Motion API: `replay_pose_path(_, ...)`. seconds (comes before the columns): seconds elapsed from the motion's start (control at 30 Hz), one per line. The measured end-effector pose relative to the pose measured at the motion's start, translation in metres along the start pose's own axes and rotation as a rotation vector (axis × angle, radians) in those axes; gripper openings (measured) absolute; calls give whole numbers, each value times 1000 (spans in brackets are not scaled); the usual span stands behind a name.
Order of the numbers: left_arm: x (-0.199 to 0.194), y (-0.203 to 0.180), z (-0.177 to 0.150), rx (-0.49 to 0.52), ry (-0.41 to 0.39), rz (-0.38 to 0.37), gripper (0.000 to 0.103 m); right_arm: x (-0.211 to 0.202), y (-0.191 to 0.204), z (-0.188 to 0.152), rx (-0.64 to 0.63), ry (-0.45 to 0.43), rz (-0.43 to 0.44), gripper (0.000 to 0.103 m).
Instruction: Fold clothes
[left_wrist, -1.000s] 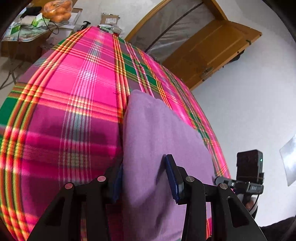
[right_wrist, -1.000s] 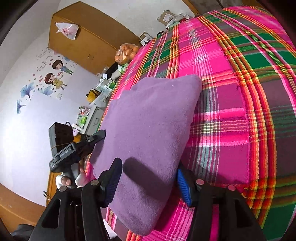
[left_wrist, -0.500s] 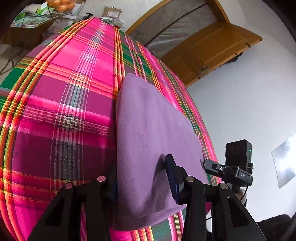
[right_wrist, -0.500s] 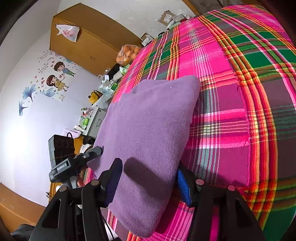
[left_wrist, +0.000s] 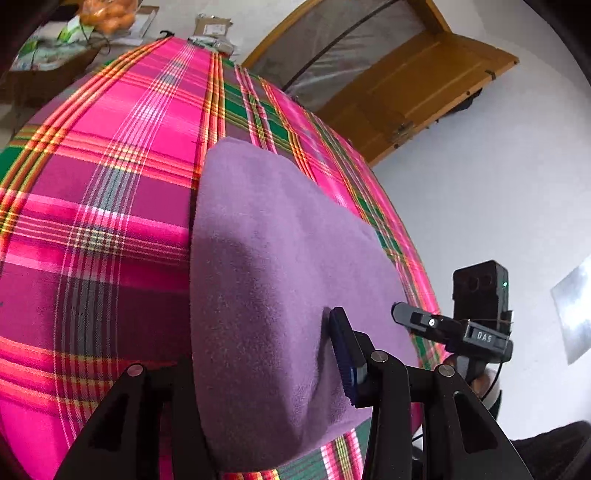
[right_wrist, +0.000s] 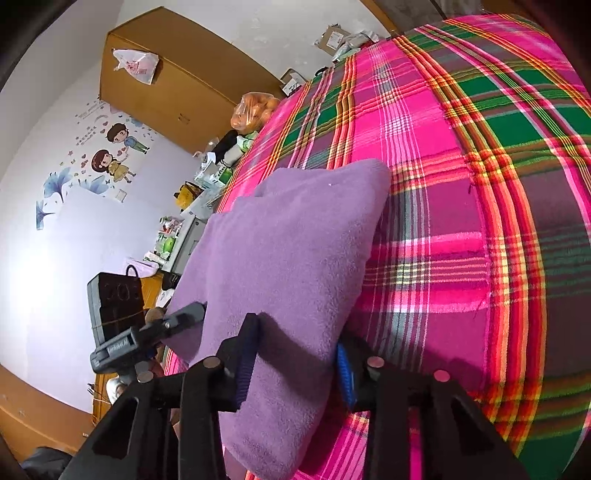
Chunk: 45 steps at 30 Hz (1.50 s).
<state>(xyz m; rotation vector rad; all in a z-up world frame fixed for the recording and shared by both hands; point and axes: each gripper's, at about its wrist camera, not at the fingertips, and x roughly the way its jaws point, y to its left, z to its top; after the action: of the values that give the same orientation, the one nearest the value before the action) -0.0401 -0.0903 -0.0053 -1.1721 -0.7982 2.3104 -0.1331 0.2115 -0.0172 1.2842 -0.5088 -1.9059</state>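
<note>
A folded purple cloth (left_wrist: 277, 240) (right_wrist: 295, 240) lies on the pink and green plaid bed cover (left_wrist: 110, 184) (right_wrist: 461, 184), its near end hanging over the bed's edge. My left gripper (left_wrist: 262, 343) is shut on the cloth's left side. One blue pad (left_wrist: 341, 343) dents the top, while the other finger is hidden under the fabric. My right gripper (right_wrist: 297, 332) straddles the cloth's right side and its jaws are closing, with the pads (right_wrist: 245, 354) touching the fabric above and below. Each view also shows the other gripper beside the cloth.
A wooden door (left_wrist: 406, 92) stands ajar beyond the bed. A wooden wardrobe (right_wrist: 166, 85), a cluttered side table with a bag of oranges (right_wrist: 255, 110) and boxes (right_wrist: 336, 37) line the far side. Plaid cover spreads right of the cloth.
The left gripper has slid sideways with the cloth's edge, so more of the cloth hangs past the bed's edge. The right gripper's jaws have narrowed onto the cloth.
</note>
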Motion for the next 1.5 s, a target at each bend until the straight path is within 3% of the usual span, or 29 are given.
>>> replay_pose_path(0.7, -8, 3, -5, -35, -40, -3, 37, 6, 1, -2, 51, 44, 22, 40)
replay_pose_path(0.97, -16, -6, -5, -3, -59, 8, 36, -2, 12, -3, 9, -1, 9, 29)
replay_pose_path(1.5, -31, -22, 17, 100, -109, 40, 36, -19, 42, 25, -92, -65, 17, 27)
